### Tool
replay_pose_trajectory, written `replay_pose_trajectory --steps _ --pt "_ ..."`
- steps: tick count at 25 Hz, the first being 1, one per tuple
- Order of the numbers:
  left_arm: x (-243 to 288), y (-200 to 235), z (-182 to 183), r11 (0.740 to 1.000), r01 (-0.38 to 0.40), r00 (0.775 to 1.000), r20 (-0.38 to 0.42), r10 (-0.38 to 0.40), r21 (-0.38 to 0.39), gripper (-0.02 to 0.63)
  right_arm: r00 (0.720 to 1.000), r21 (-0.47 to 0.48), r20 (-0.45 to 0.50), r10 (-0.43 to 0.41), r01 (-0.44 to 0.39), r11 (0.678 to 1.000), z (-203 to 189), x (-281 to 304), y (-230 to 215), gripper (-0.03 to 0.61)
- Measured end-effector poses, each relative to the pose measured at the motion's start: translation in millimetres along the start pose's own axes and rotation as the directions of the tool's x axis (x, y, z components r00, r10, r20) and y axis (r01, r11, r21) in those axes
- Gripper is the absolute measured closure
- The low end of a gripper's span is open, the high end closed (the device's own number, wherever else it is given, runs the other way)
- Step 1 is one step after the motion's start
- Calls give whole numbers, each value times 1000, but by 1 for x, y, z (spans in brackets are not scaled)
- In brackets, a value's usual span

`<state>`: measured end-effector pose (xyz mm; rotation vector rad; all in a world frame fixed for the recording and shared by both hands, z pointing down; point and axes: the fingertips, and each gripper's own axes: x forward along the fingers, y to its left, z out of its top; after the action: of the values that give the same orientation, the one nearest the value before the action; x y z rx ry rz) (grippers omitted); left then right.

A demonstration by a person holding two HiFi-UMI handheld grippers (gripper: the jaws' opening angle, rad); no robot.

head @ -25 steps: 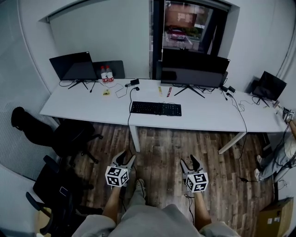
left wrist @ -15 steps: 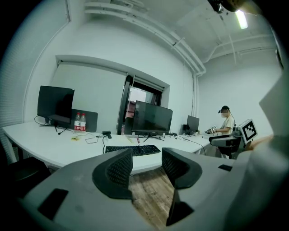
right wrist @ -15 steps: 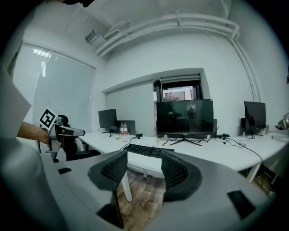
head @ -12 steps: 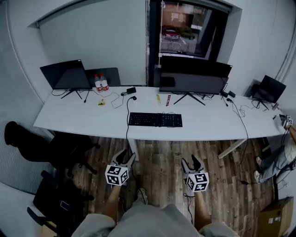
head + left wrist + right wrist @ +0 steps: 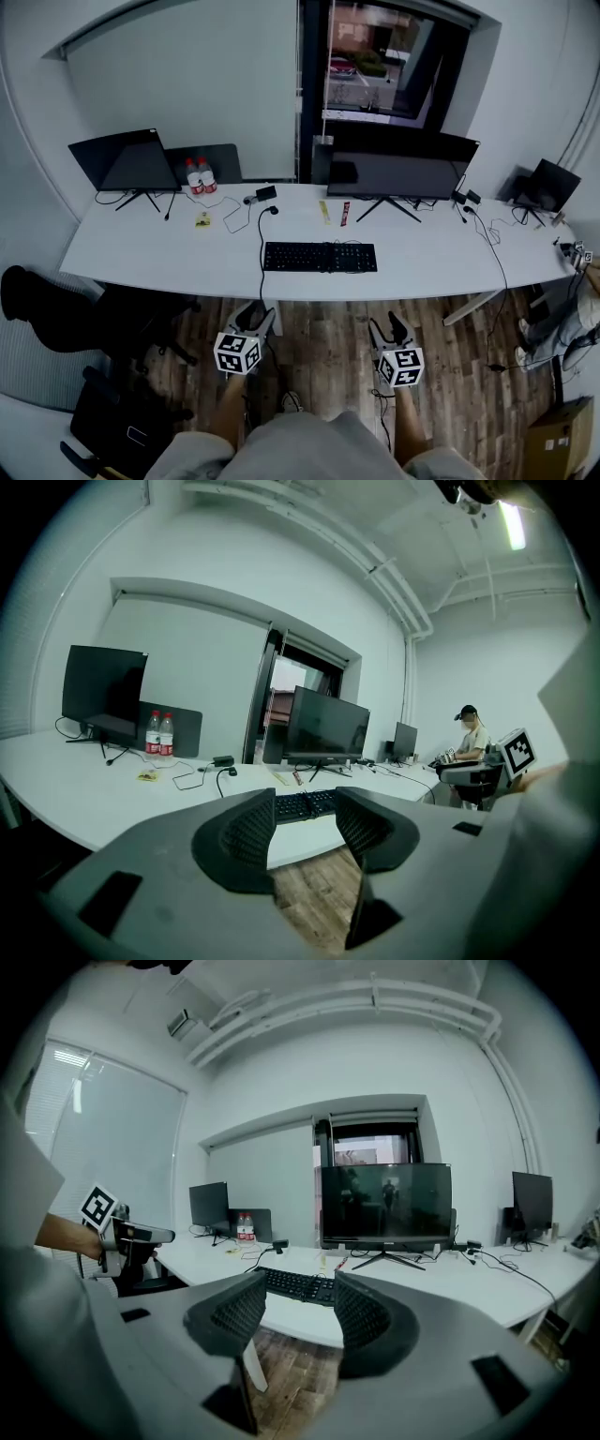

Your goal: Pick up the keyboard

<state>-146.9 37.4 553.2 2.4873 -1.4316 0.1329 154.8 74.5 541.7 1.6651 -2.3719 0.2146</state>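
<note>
Both hands are low over the dark wood-plank floor (image 5: 323, 342), just short of the long white table (image 5: 131, 251). The left tongs (image 5: 257, 318) are released: in the left gripper view the left tongs (image 5: 306, 825) stand with their ribbed black pads apart and nothing between them but floorboards and the table edge. Same on the other side: the right tongs (image 5: 387, 325) gape open, and in the right gripper view the right tongs (image 5: 292, 1314) hold nothing.

The flat black keyboard (image 5: 320, 257) lies on the table near its front edge, well apart from both tongs, roughly ahead of the gap between them. It shows beyond the open pads in the left gripper view (image 5: 302, 805) and in the right gripper view (image 5: 298, 1285). A thin black cable (image 5: 262, 230) seems to run from its left end towards the back of the table, though the far end is too small to make out. Behind the keyboard stands a wide black monitor (image 5: 398, 173); further left, two clear bottles with red labels (image 5: 197, 175).
</note>
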Motion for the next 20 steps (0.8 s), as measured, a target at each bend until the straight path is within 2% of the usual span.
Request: replay_pose_trajectory --steps 8,20 --pt "30 36 14 999 35 999 2 -35 4 417 999 2 -3 -37 37 999 11 34 7 368" --pt "54 54 11 997 75 997 -30 -75 14 420 996 18 -20 -83 84 996 6 49 4 371"
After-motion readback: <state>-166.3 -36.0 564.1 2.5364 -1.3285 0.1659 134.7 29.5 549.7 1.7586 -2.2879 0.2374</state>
